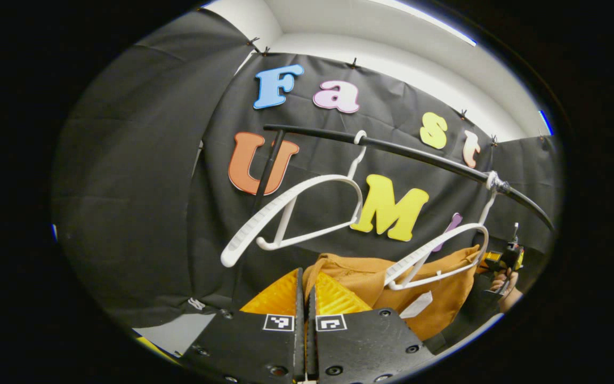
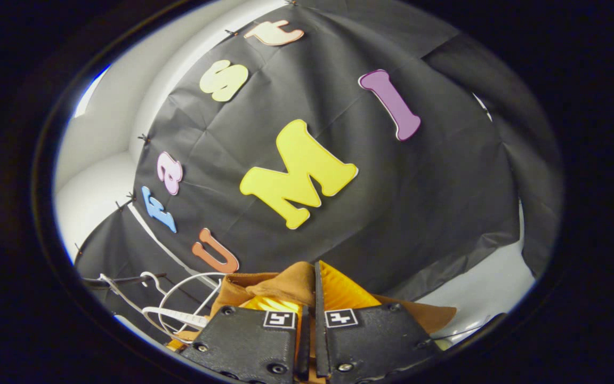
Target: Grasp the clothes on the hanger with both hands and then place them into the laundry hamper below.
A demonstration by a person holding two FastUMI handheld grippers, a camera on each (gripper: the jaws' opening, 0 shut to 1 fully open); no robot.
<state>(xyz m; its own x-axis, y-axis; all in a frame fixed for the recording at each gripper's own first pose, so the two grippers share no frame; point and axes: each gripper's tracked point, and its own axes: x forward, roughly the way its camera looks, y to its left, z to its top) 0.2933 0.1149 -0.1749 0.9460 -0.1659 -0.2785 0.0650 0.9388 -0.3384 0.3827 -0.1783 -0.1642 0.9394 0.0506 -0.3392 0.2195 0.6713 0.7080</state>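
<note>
With your left gripper [image 1: 305, 290] and right gripper [image 2: 309, 290] each pinched on the mustard-brown cloth garment [image 1: 435, 290] just ahead of their fingers, draw it evenly down and off the white plastic hanger [image 1: 437, 256] before lowering both hands.

both cameras sit low and close, tilted up at the black cloth wall [image 1: 142, 176]. both catch the mustard-brown fabric garment [image 1: 445, 288] and white plastic hangers [image 2: 179, 314]; the left gripper view also faces the black metal rail [image 1: 392, 149].
</note>
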